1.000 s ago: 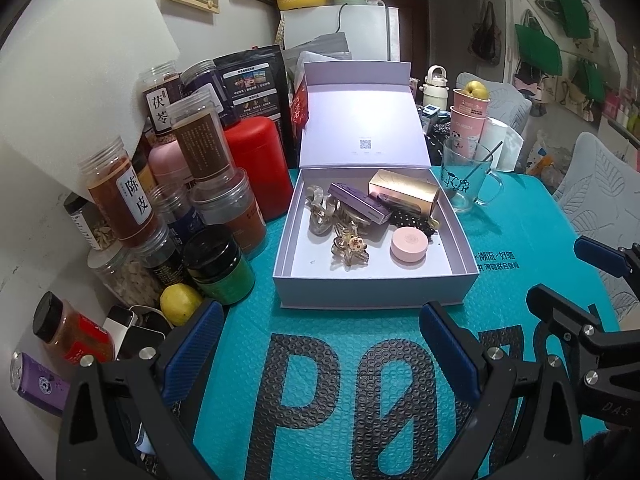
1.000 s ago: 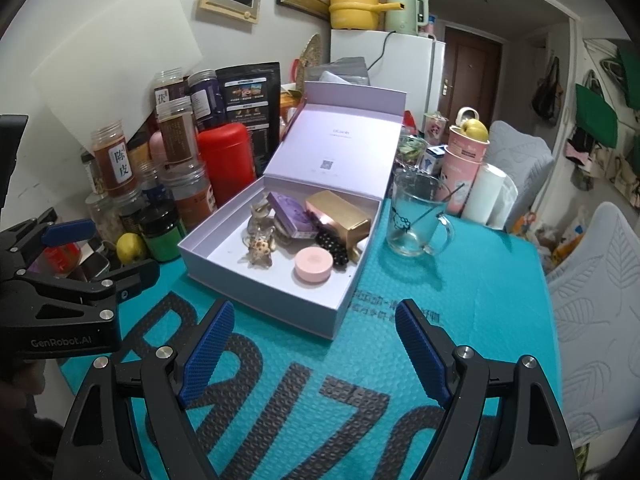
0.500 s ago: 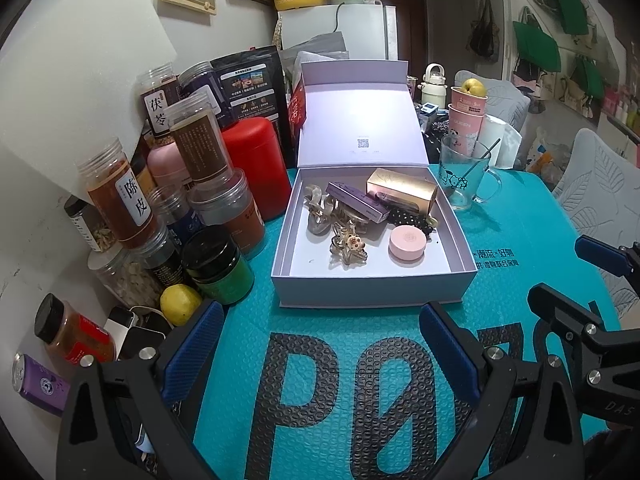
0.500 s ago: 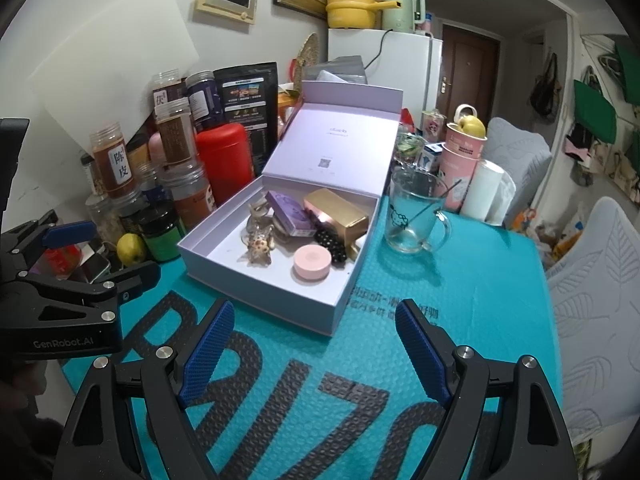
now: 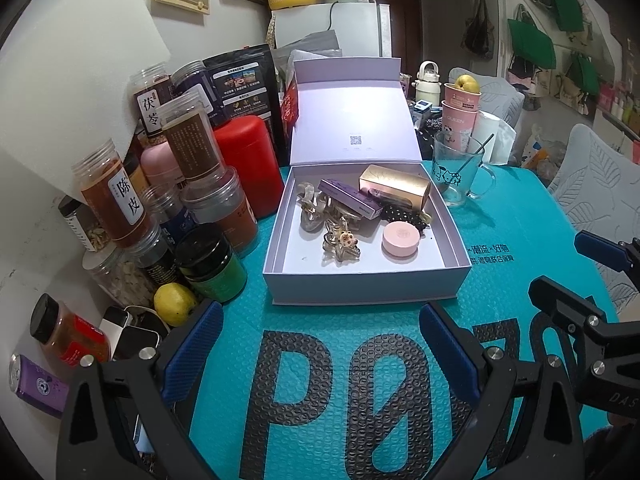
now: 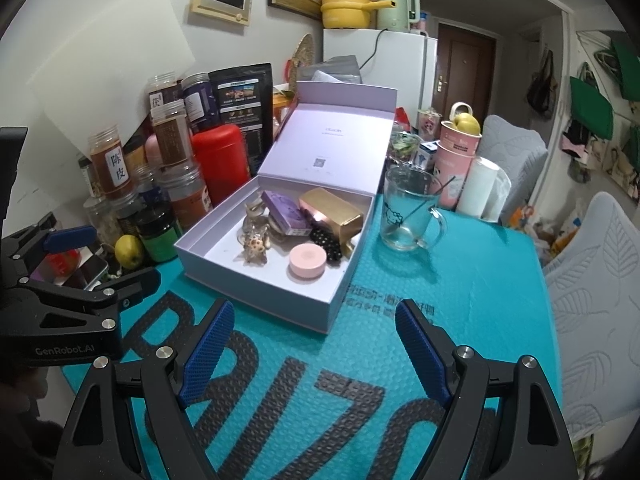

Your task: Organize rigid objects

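An open lavender box (image 5: 362, 292) (image 6: 256, 292) stands on the teal mat with its lid upright. Inside lie a gold box (image 5: 394, 187) (image 6: 332, 210), a purple box (image 5: 350, 198) (image 6: 285, 209), a pink round tin (image 5: 400, 239) (image 6: 307, 261), black beads (image 5: 400, 213) (image 6: 326, 242) and metal hair clips (image 5: 340, 240) (image 6: 256, 246). My left gripper (image 5: 320, 350) is open and empty, in front of the box. My right gripper (image 6: 312, 346) is open and empty, also in front of the box. Each gripper shows at the edge of the other's view.
Several jars, a red canister (image 5: 246, 164) (image 6: 218, 162) and a green jar (image 5: 212, 264) crowd the left side. A yellow fruit (image 5: 174, 304) (image 6: 129, 251) lies by them. A glass mug with a spoon (image 5: 462, 176) (image 6: 410, 214) and pink cups (image 6: 458, 156) stand right of the box.
Both grippers have drawn back and shifted slightly; the box looks a little farther away. Nothing was grasped or released.
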The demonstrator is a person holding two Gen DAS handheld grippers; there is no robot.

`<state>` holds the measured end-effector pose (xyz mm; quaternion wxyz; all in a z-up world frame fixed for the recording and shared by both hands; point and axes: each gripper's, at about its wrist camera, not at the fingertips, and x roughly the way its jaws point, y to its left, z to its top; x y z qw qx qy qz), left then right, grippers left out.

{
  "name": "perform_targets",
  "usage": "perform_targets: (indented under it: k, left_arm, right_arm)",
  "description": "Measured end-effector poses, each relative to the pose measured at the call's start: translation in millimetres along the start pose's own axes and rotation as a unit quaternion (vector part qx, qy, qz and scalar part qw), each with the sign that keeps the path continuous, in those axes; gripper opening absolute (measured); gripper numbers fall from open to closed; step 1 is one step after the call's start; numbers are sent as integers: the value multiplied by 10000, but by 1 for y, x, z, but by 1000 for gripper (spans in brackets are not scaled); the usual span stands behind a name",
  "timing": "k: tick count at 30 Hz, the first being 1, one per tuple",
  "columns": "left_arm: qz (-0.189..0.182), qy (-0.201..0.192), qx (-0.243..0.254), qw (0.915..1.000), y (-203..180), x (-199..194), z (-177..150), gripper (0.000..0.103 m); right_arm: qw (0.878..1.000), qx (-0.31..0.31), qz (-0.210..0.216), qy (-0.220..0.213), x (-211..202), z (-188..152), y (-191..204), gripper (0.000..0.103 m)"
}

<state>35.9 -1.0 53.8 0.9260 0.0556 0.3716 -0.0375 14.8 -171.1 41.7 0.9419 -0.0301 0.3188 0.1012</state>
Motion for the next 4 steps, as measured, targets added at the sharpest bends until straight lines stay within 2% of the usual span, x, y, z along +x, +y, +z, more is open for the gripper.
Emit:
perform_targets:
  k: [4]
  left_arm:
    - [-80,42,-24,10000,0,3,-1,100]
  right_arm:
    - [10000,42,-9,14,0,-1,-1,84]
